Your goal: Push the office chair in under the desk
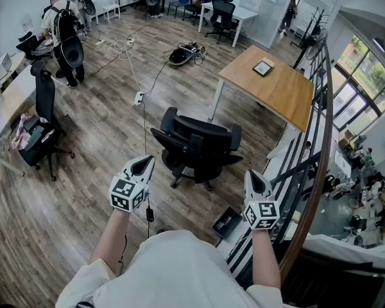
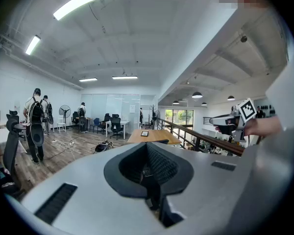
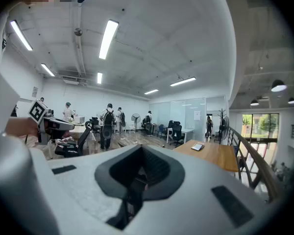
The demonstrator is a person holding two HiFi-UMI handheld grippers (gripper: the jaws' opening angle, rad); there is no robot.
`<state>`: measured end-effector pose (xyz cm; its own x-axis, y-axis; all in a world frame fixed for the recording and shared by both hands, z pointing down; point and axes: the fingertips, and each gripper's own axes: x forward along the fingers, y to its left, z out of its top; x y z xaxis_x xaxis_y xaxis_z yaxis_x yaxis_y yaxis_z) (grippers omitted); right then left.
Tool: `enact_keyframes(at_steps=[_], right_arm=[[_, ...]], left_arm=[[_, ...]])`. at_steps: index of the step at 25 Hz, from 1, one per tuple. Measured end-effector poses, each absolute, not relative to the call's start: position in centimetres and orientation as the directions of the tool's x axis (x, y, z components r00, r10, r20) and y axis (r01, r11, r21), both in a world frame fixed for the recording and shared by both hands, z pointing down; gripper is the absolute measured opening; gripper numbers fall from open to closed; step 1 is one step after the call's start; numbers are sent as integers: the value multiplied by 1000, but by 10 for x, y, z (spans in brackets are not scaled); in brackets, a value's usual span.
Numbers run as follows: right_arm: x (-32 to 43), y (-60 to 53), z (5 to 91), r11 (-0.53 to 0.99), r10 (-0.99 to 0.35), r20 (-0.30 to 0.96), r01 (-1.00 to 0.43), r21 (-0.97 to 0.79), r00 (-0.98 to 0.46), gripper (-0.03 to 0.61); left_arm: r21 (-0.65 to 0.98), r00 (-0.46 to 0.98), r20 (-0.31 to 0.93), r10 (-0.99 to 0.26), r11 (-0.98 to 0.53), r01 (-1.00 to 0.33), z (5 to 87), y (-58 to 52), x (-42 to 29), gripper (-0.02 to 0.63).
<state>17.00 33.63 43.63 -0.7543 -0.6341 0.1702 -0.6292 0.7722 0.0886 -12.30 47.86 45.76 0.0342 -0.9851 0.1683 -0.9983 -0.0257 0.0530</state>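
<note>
well, office chair (image 1: 196, 147) on wood floor (image 1: 96, 178)

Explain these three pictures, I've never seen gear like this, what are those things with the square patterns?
A person holds handheld tongs in each hand: left tongs and right tongs; the patterned cubes belong to them. One picture comes from a camera on the person's head, looking down. The other two come from cameras riding on each tool, looking along its jaws. Both are shut and empty. On the wooden floor ahead stands a black office chair, apart from the wooden desk, which bears a small flat device.
</note>
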Motion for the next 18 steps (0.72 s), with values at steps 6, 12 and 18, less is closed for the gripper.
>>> enact_keyframes(at_steps=[6,12,18], right_arm=[[168,340,438,774,-632,172,-627,92,-755,3],[168,341,438,773,-633,171,-627,90,-755,3],[167,342,440,770,-636,166,-634,73,-754,3]], left_arm=[[56,39,170,-985,-30,-998,461,481,-122,-5],[59,41,180,-983,-31,-998,464,483,-121,-6],[57,48,191,-980,-38,-998,466,483,-122,-5]])
